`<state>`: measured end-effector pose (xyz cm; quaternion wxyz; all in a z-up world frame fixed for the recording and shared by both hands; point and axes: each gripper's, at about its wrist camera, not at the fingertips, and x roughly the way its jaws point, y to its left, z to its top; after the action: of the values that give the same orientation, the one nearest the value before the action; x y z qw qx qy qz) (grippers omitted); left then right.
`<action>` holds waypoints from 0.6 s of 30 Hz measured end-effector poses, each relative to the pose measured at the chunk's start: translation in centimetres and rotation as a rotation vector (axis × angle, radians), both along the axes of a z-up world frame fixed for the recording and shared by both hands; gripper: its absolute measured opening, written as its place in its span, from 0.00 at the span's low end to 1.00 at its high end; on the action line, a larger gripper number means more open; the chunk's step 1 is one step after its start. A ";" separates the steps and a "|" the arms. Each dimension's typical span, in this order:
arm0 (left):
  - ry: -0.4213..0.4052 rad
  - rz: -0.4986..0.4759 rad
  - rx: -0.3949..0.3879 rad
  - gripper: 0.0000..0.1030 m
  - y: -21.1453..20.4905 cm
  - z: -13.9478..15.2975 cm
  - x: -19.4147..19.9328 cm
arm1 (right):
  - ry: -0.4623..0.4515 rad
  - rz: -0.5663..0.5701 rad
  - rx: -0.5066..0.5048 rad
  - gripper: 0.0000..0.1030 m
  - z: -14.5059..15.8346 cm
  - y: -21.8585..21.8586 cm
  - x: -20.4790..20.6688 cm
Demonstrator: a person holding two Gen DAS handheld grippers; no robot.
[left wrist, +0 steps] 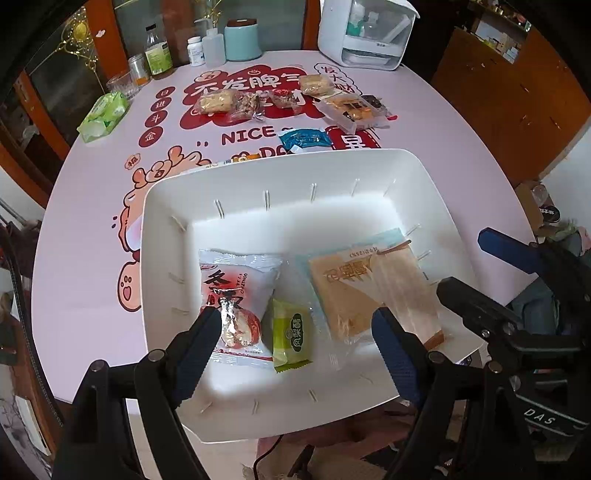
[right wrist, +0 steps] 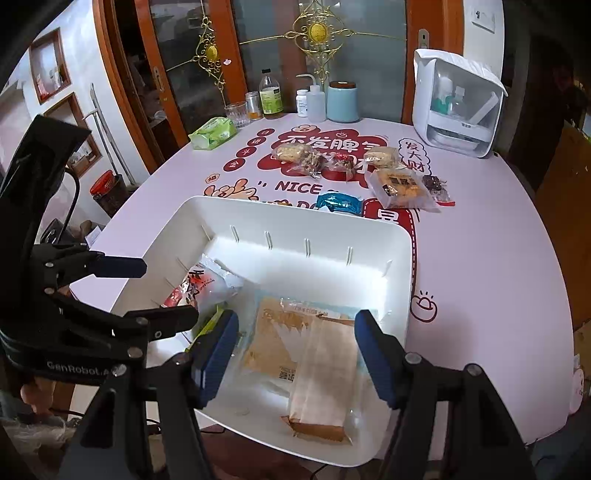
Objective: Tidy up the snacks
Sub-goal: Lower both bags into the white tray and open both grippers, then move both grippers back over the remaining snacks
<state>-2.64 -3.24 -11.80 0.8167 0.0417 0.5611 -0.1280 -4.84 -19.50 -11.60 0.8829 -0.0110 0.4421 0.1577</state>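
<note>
A white bin [left wrist: 280, 166] [right wrist: 402, 280] stands on the pink table. It holds a red-and-white snack bag [left wrist: 232, 291] [right wrist: 207, 284], a small green packet [left wrist: 291, 332] and a tan sandwich pack [left wrist: 373, 291] [right wrist: 314, 354]. My left gripper [left wrist: 295, 332] is open and empty above the bin's near side. My right gripper [right wrist: 295, 339] is open and empty over the sandwich pack. Loose snacks lie beyond the bin: a blue packet [left wrist: 303, 138] [right wrist: 340, 201], a biscuit pack [left wrist: 347, 107] [right wrist: 400, 186] and several small wrapped cakes [left wrist: 218, 101] [right wrist: 291, 153].
A white appliance [left wrist: 365, 29] [right wrist: 458, 103], a light blue canister [left wrist: 242, 38] [right wrist: 343, 101], bottles [left wrist: 157, 51] [right wrist: 271, 94], a glass [right wrist: 236, 114] and a green tissue pack [left wrist: 105, 114] [right wrist: 214, 133] stand along the table's far edge.
</note>
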 end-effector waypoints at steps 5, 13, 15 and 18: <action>-0.011 0.013 -0.011 0.80 0.5 0.5 -0.3 | -0.025 0.013 -0.005 0.64 0.8 0.5 0.0; -0.050 0.036 -0.005 0.80 1.6 1.8 -0.4 | -0.053 0.028 -0.007 0.64 1.9 1.2 0.2; -0.061 0.042 -0.008 0.80 1.8 2.2 -0.4 | -0.053 0.029 -0.005 0.64 2.1 1.2 0.4; -0.087 0.046 -0.013 0.80 2.0 3.2 -0.3 | -0.051 0.029 0.006 0.64 2.7 0.8 1.0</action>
<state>-2.95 -1.29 -8.64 0.8434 0.0292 0.5249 -0.1108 -3.85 -18.66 -8.88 0.8916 -0.0188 0.4186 0.1714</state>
